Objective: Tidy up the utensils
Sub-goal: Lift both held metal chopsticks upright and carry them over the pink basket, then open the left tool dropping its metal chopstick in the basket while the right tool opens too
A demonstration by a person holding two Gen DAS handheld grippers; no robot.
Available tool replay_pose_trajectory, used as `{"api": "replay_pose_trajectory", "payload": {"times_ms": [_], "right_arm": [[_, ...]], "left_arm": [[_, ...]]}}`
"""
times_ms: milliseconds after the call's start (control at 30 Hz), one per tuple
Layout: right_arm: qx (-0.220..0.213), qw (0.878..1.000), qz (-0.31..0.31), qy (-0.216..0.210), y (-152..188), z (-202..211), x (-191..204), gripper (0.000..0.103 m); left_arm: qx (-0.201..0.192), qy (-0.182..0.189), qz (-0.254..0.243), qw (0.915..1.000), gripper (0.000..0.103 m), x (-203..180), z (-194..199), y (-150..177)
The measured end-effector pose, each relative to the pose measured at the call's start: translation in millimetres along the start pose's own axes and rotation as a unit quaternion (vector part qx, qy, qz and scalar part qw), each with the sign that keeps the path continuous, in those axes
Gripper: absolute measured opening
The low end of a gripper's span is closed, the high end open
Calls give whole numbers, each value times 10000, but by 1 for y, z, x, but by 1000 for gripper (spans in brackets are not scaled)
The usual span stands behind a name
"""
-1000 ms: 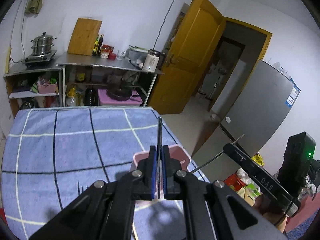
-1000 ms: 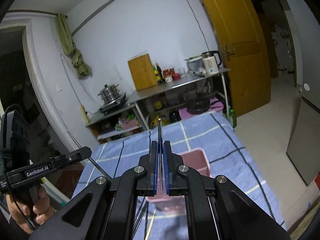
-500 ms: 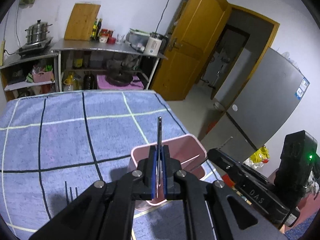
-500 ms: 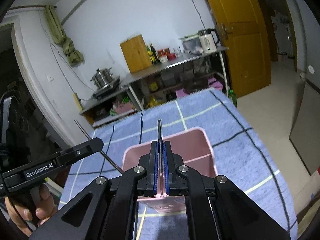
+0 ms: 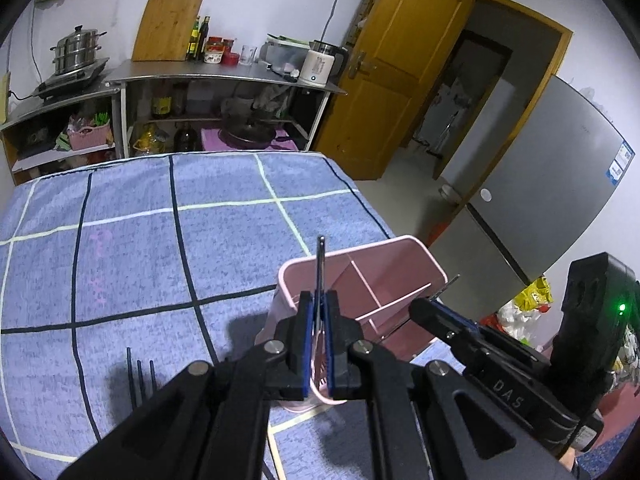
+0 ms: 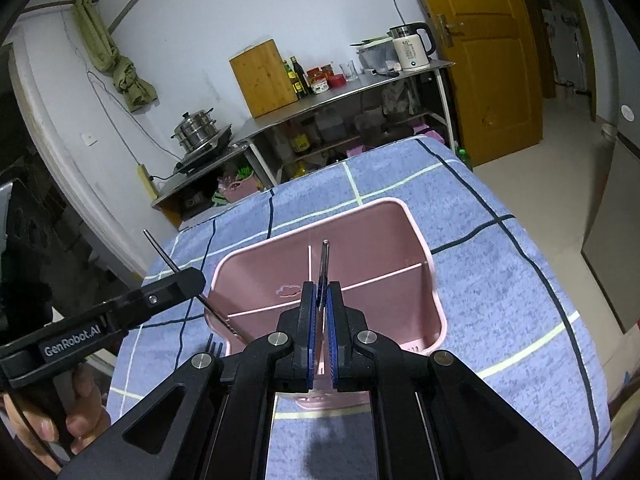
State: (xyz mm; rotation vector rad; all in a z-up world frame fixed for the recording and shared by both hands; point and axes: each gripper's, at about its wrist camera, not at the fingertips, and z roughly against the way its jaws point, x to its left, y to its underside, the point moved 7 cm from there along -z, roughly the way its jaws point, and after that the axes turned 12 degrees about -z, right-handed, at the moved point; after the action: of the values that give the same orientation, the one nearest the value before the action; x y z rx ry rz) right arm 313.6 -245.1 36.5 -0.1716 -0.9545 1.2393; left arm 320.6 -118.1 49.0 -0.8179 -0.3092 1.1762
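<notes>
A pink divided holder (image 5: 392,256) (image 6: 360,236) stands on the blue checked cloth (image 5: 140,248) (image 6: 500,300) near the table's right edge. My left gripper (image 5: 316,300) (image 6: 192,278) is shut on a thin metal utensil (image 5: 320,264) (image 6: 160,252), whose lower end slants into the holder's left compartment. Over the holder's middle, my right gripper (image 6: 319,292) (image 5: 424,308) is shut on another thin metal utensil (image 6: 324,268) (image 5: 448,284); its lower end is hidden behind the jaws. A dark fork (image 5: 140,376) (image 6: 216,348) lies on the cloth left of the holder.
Behind the table stands a steel shelf (image 5: 224,76) with a kettle (image 5: 320,66), a cutting board (image 5: 168,24) and a pot (image 5: 76,50). A yellow door (image 5: 400,80) and a grey fridge (image 5: 552,184) are on the right. A hand (image 6: 52,420) holds the left gripper.
Both grippers have sunk toward the pink holder with their utensils and tipped further down. The holder now looks larger and closer beneath them.
</notes>
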Motion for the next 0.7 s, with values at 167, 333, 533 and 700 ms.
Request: {"api": "replay_pose_trajectory", "payload": {"times_ms": [167,333,533,700], "right_arm": [[32,10000,7,-3,0,-1,0,5],[12,10000,-38,37,1,2,-2,7],[-110,9999,-6,32,1,13,-2,14],[-262,9996,42,-88,7,33,2,14]], "left_arm": [[-20,-11,20,10000,7,-1,2,2],[-108,-23,12,9999,28,0,9,2],[-403,47,-15,9992,42,-1,33,3],[-810,47,-25,9967,53,0,67,9]]}}
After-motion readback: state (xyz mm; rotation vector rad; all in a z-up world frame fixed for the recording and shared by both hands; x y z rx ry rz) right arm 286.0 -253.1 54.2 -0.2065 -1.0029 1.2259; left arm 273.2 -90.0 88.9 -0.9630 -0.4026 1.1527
